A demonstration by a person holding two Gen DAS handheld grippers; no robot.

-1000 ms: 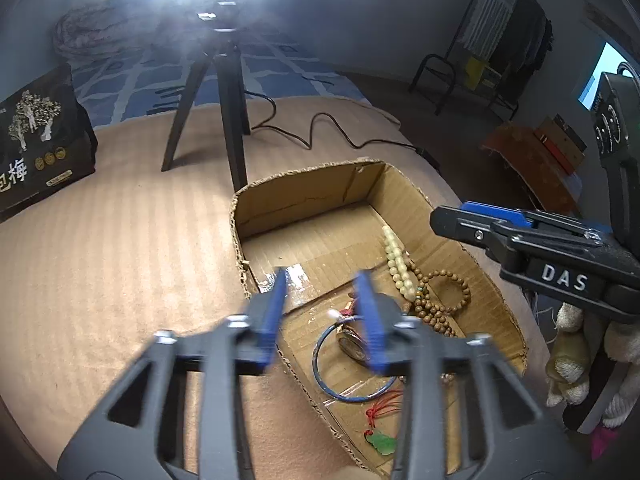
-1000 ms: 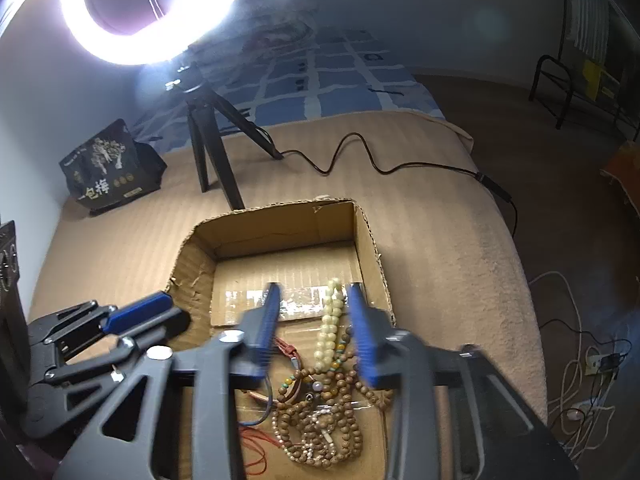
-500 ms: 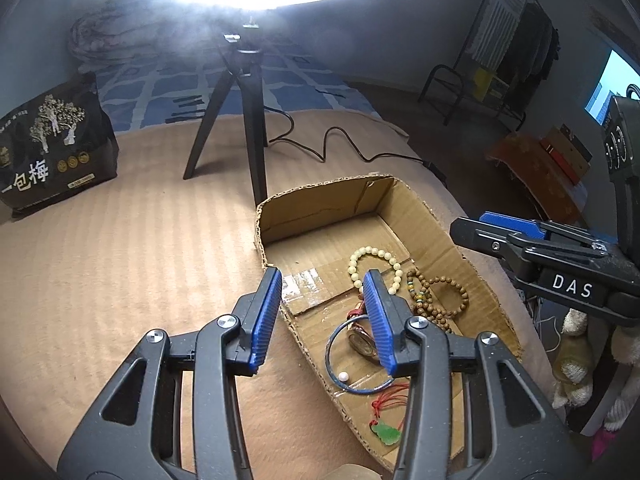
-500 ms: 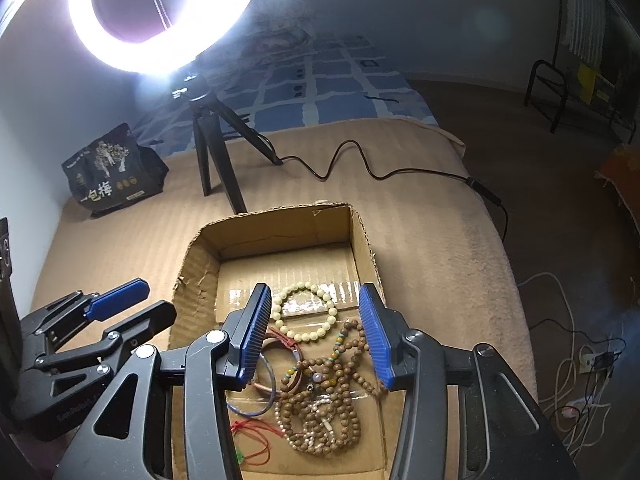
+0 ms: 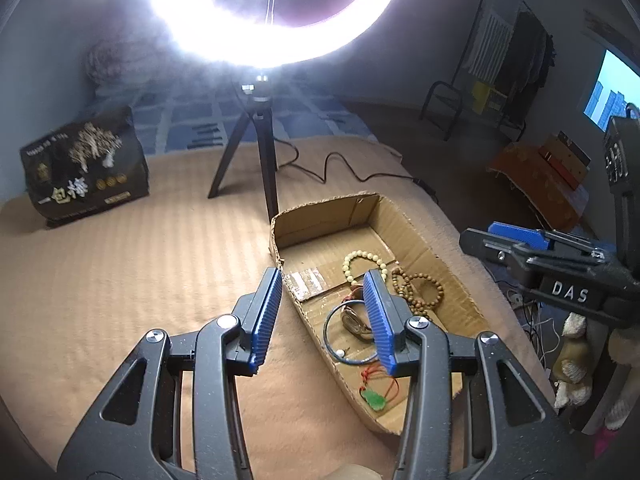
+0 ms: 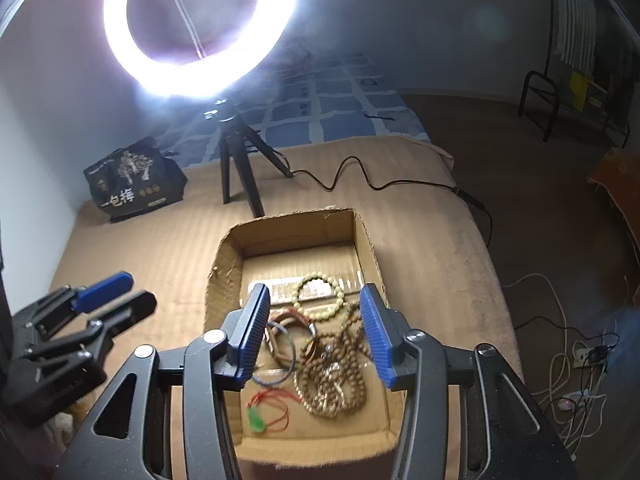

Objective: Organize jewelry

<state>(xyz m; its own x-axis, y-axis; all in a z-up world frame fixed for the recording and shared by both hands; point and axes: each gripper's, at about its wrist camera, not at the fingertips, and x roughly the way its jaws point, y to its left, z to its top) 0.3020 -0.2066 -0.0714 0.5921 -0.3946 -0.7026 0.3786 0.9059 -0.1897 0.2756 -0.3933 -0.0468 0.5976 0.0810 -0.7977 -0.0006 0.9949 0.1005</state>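
Two tools are in view, each with two blue-padded fingers. The left tool (image 5: 322,312) is released, its jaws spread wide and gripping nothing; the left wall of the cardboard box (image 5: 416,240) lies between its fingertips. The right tool (image 6: 314,326) is likewise released and empty, hovering above the box (image 6: 224,264) with the jewelry showing in the gap between its fingers.

There is one box, open-topped, resting on a tan blanket (image 5: 120,264). All the jewelry lies on its floor. Just ahead of the right tool's fingertips lies one pale cream bead bracelet (image 6: 320,298), laid out as a round loop. Between and below the fingers sits a heap of brown wooden beads (image 6: 336,376); how many strands make it up cannot be told. Toward the right tool's left finger lie one thin blue bangle (image 6: 280,354) and a reddish-brown cord bracelet (image 6: 294,320), overlapping. Nearest the tool's body, on its left side, is one green pendant (image 6: 256,420) on a red cord.

From the left tool, the same blue bangle (image 5: 348,336) lies just beside its right finger, the green pendant (image 5: 374,398) is nearer the tool's body on the right, and the cream bracelet (image 5: 364,266) is ahead of the right fingertip.

Beyond the box stands one tripod (image 6: 240,168) carrying one lit ring light (image 6: 200,24), with one black cable (image 6: 380,184) trailing to the right. One black printed bag (image 5: 84,168) stands far ahead to the left of the left tool.
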